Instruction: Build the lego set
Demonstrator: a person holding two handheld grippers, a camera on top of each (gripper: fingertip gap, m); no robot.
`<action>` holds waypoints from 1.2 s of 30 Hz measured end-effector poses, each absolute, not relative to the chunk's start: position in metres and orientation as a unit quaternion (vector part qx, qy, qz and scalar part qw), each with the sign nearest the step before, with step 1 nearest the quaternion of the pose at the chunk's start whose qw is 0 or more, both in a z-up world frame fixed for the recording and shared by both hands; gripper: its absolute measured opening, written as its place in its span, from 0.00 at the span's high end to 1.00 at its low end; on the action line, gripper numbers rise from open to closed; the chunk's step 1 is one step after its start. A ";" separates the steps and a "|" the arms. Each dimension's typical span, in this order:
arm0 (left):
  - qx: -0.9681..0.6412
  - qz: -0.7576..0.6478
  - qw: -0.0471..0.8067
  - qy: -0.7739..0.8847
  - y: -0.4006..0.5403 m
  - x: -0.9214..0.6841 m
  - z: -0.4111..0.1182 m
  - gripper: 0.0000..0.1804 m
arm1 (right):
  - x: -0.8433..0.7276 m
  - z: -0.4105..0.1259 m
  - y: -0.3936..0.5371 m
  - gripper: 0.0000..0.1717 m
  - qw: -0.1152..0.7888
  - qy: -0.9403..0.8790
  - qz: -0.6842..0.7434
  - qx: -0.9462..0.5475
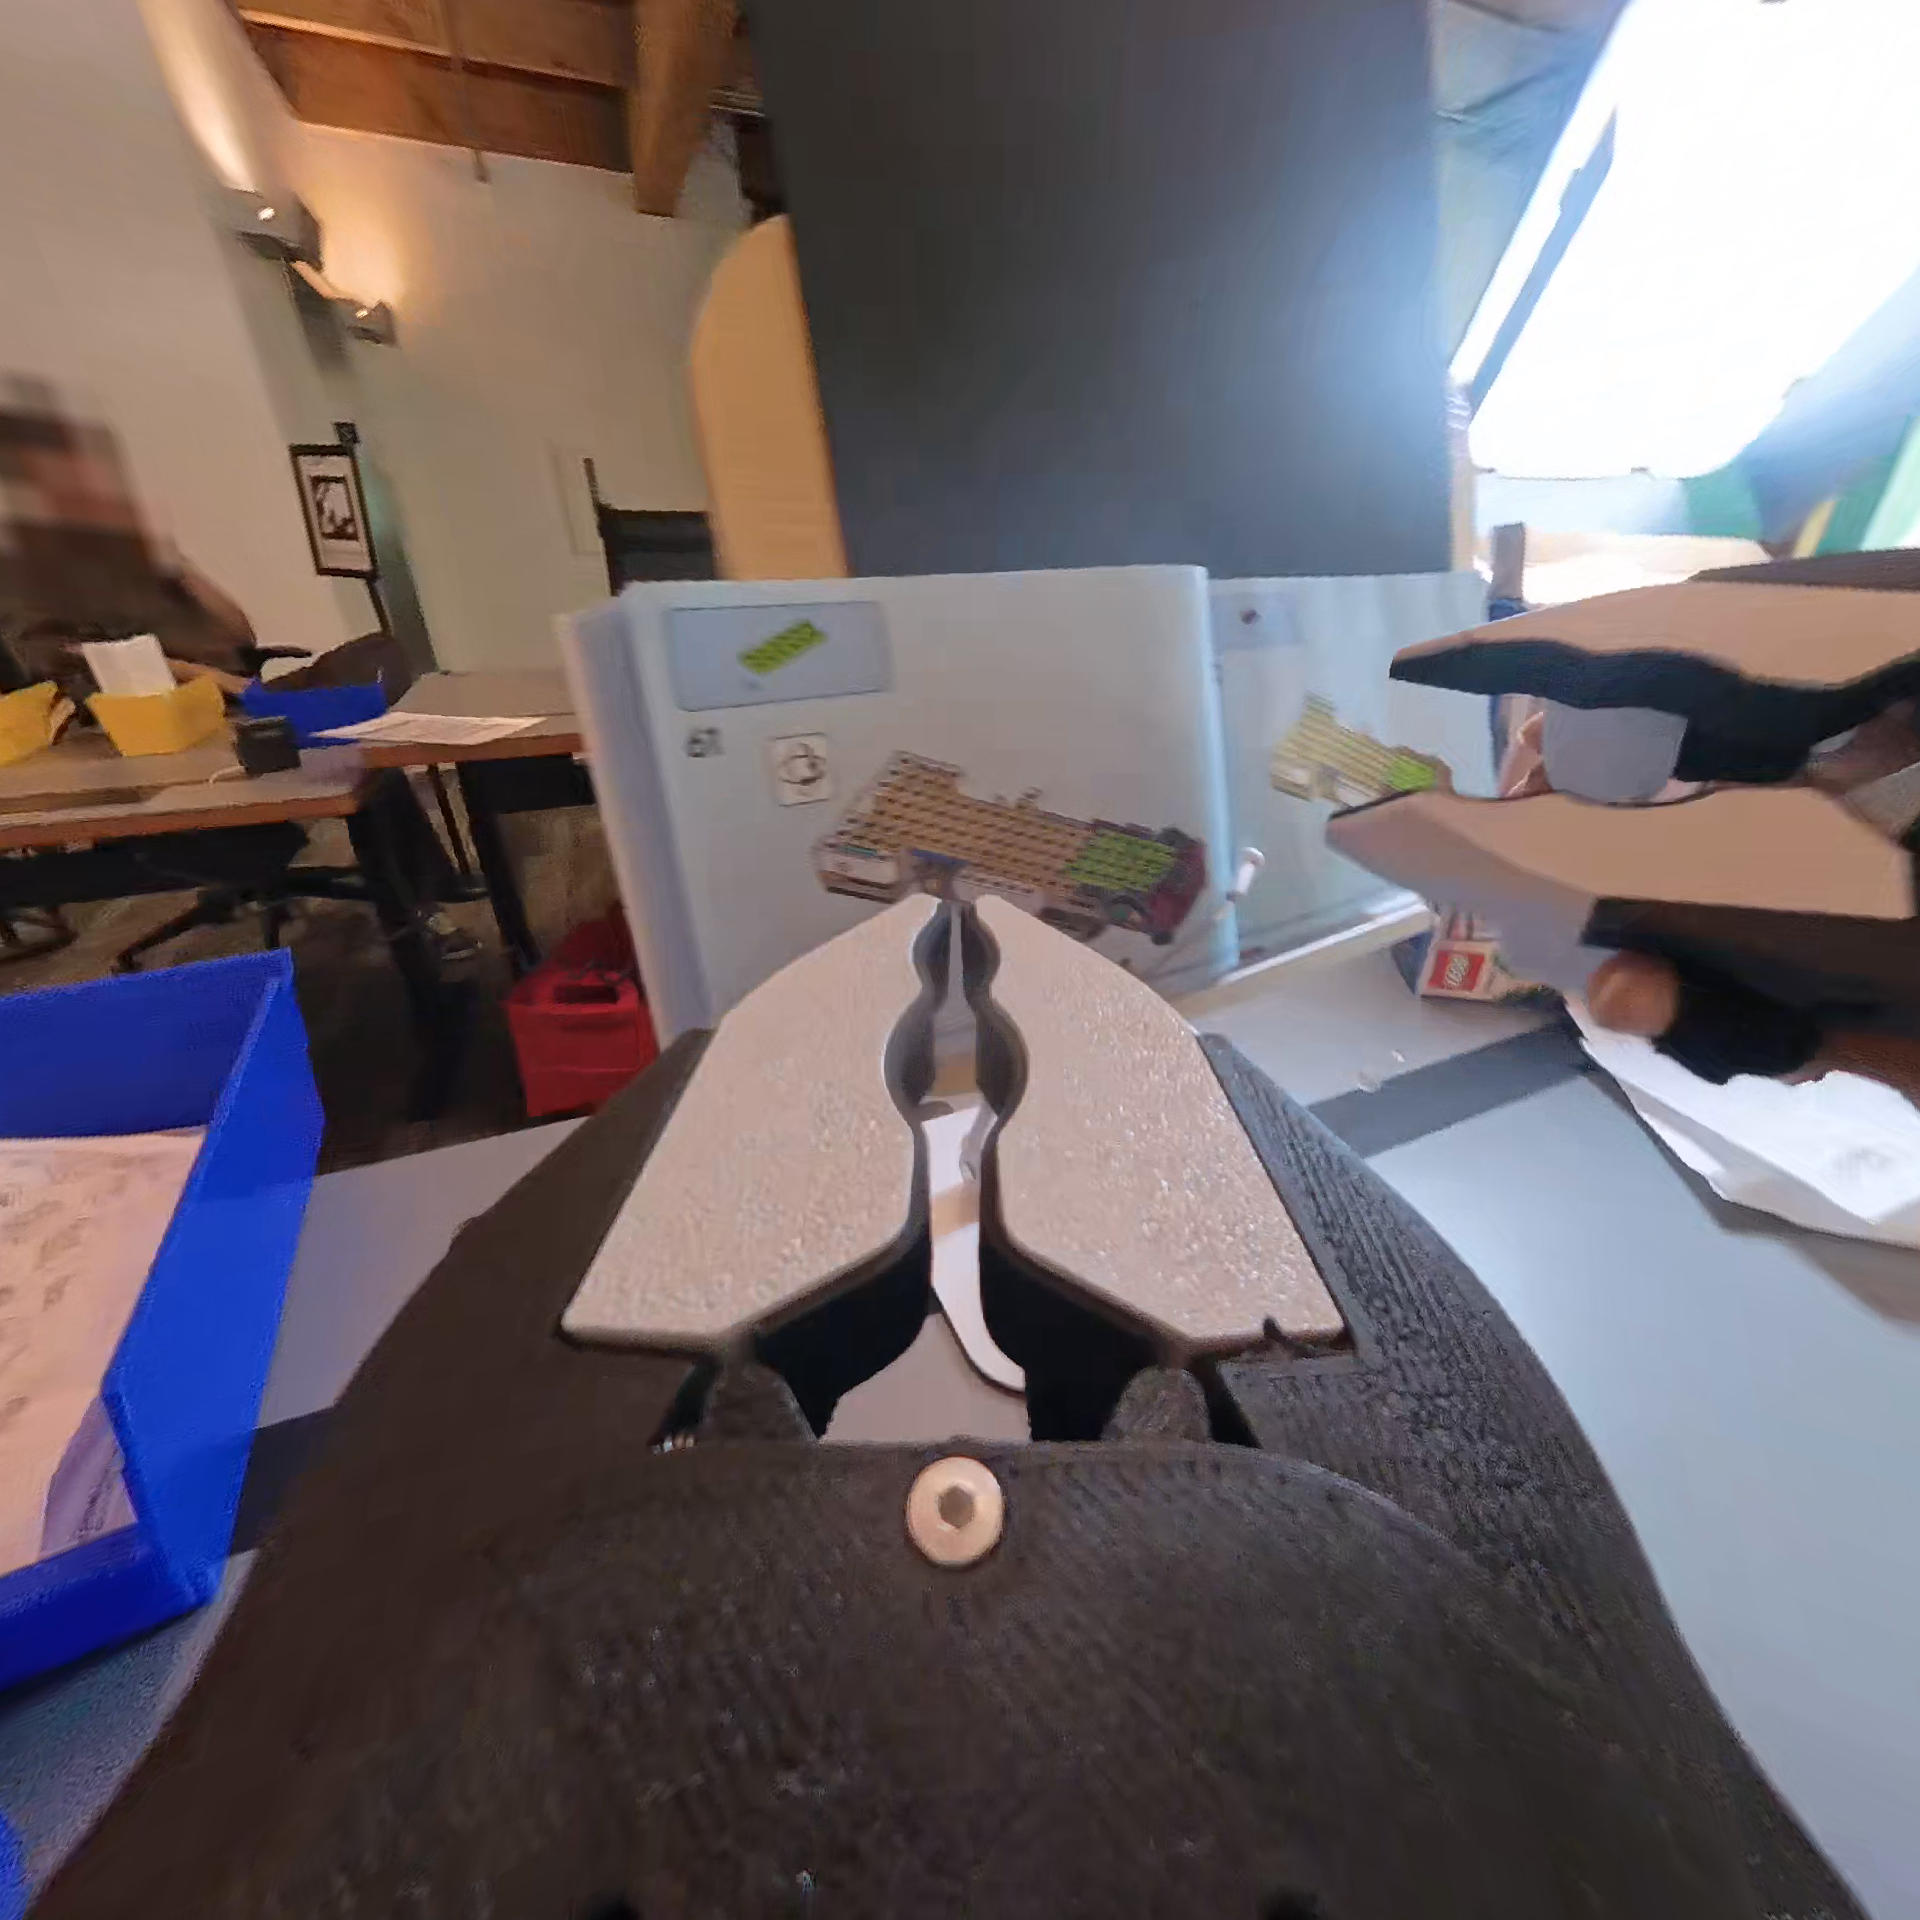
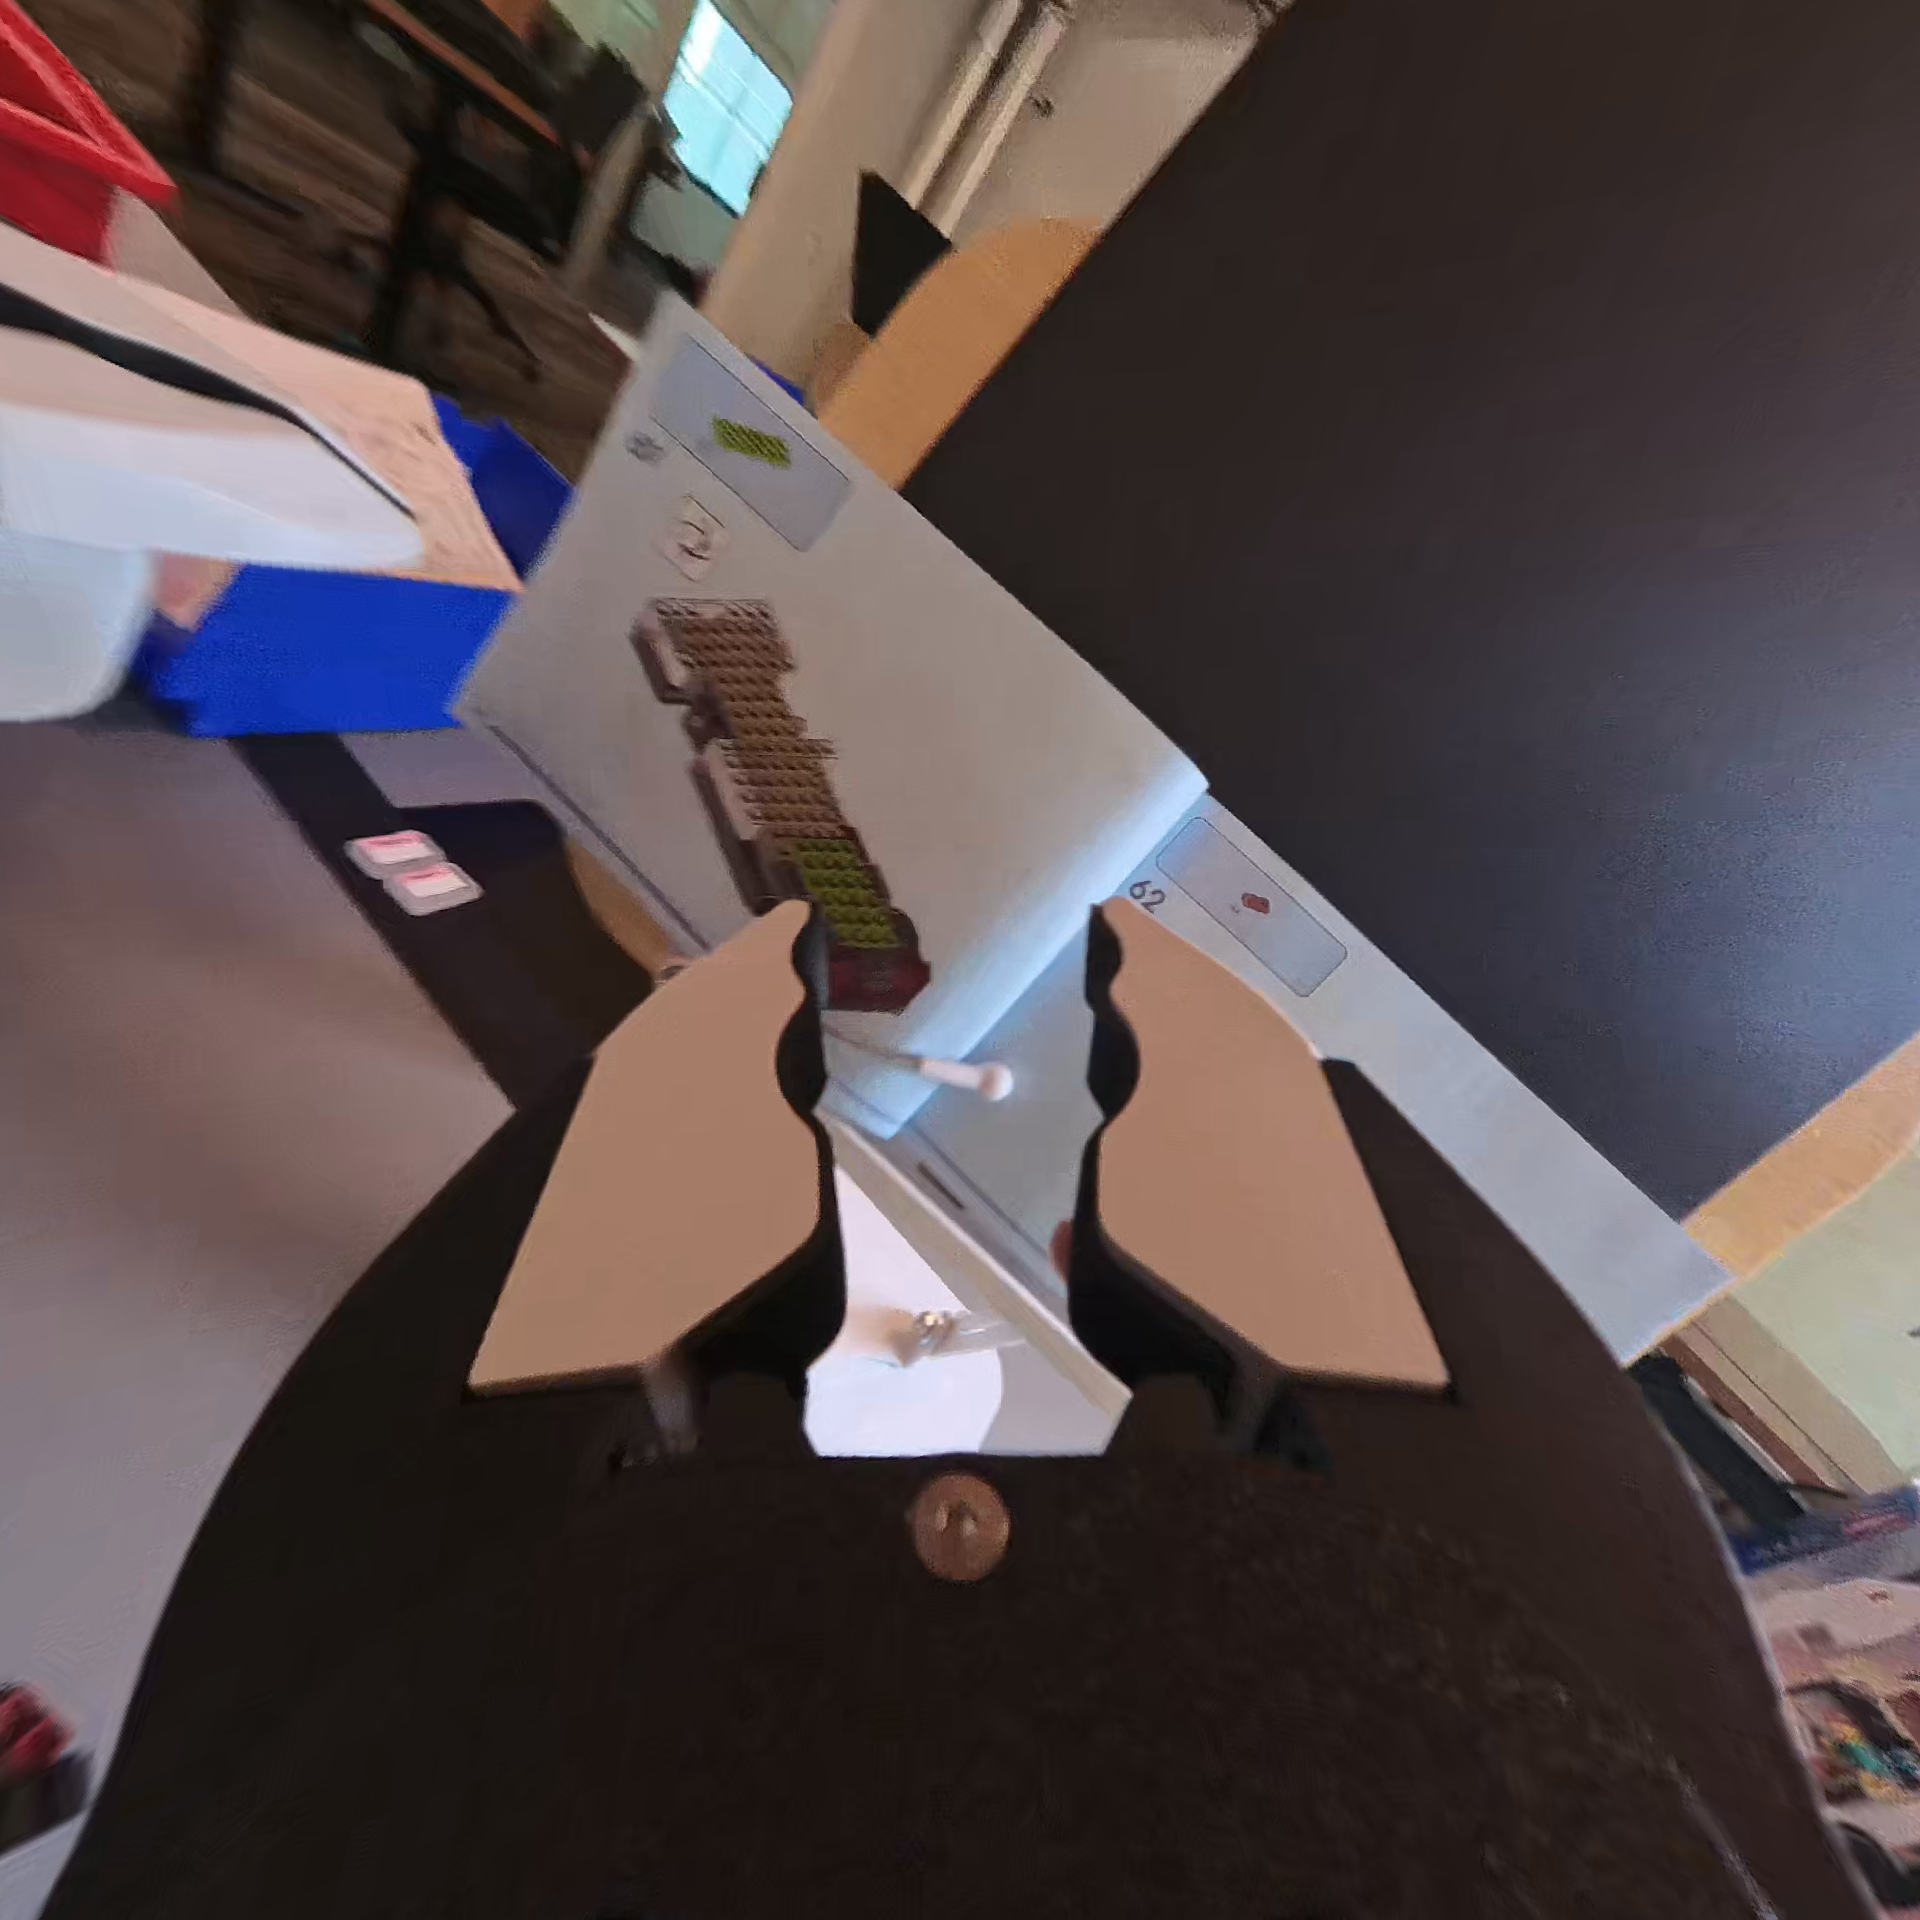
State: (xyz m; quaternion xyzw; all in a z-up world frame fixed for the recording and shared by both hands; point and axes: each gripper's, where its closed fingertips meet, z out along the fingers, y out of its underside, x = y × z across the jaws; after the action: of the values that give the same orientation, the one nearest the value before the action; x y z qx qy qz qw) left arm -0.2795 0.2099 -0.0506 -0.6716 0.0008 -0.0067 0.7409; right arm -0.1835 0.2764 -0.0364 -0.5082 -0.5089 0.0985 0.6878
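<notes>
The left gripper [image 1: 954, 902] is seen with its jaws drawn together, tips all but meeting, and nothing can be made out between them. Just beyond those tips an open instruction booklet [image 1: 935, 707] is propped upright at the back of the grey tabletop [image 1: 1662, 1351], a drawing of a tan and lime brick build printed on its facing page. The right gripper [image 2: 951, 920] is held with its jaws spread wide and bare, aimed at the same booklet [image 2: 935, 727]; through the gap the fold between the two pages is framed, and a small white pin [image 2: 961, 1075] is seen against the booklet's lower edge near the fold. In the left wrist view the right gripper [image 1: 1361, 743] is shown to the right of the booklet, turned on its side, jaws apart. Left of the booklet a blue bin [image 1: 197, 1195] lined with printed paper is set on the tabletop. Two small white and red tiles [image 2: 416, 871] are laid on a black strip of the tabletop, also to the booklet's left. A small box [image 1: 1460, 966] is found at the booklet's lower right corner. Behind the booklet a dark panel [image 1: 1122, 291] is raised. A red bin [image 1: 582, 1023] is seen on the floor, left of and below the booklet.
</notes>
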 end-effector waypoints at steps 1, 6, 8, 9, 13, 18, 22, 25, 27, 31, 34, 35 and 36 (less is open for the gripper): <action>-0.670 -0.023 0.742 -0.016 0.213 -0.288 -0.051 0.99 | -0.191 -0.041 0.293 0.67 0.676 -0.510 0.079 -0.526; -0.666 -0.062 0.742 -0.039 0.208 -0.308 -0.062 0.98 | -0.176 -0.077 0.320 0.70 0.656 -0.502 0.078 -0.558; -0.662 -0.068 0.745 -0.041 0.210 -0.311 -0.059 0.98 | -0.171 -0.095 0.324 0.73 0.632 -0.479 0.129 -0.595; -0.661 -0.075 0.745 -0.041 0.211 -0.309 -0.059 0.98 | -0.173 -0.103 0.322 0.75 0.610 -0.469 0.171 -0.615; -0.665 -0.078 0.742 -0.035 0.213 -0.304 -0.063 0.99 | -0.196 -0.106 0.309 0.78 0.544 -0.446 0.313 -0.638; -0.669 -0.073 0.738 -0.038 0.211 -0.311 -0.064 0.99 | -0.207 -0.080 0.299 0.88 0.571 -0.422 0.343 -0.615; -0.702 -0.080 0.707 -0.039 0.225 -0.312 -0.081 0.95 | -0.229 -0.084 0.290 0.87 0.570 -0.458 0.296 -0.615; -0.703 -0.054 0.706 -0.058 0.224 -0.326 -0.085 0.92 | -0.228 -0.073 0.287 0.87 0.599 -0.433 0.282 -0.612; -0.702 -0.065 0.704 -0.083 0.222 -0.334 -0.085 0.86 | -0.209 -0.067 0.293 0.84 0.620 -0.378 0.292 -0.622; -0.728 -0.091 0.669 -0.117 0.243 -0.337 -0.100 0.66 | -0.199 -0.089 0.318 0.72 0.552 -0.306 0.357 -0.689; -0.737 -0.112 0.656 -0.120 0.258 -0.334 -0.106 0.68 | -0.211 -0.089 0.315 0.81 0.518 -0.300 0.401 -0.693; -0.737 -0.114 0.654 -0.123 0.262 -0.335 -0.107 0.69 | -0.211 -0.088 0.317 0.85 0.526 -0.303 0.387 -0.694; -0.739 -0.114 0.652 -0.123 0.265 -0.335 -0.108 0.71 | -0.210 -0.087 0.319 0.88 0.539 -0.308 0.369 -0.692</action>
State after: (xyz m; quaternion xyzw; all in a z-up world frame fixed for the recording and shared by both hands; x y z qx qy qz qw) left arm -0.3353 0.2645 -0.1081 -0.7393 -0.1228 -0.1140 0.6521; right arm -0.2102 0.3195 -0.0871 -0.6919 -0.3085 0.3686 0.5387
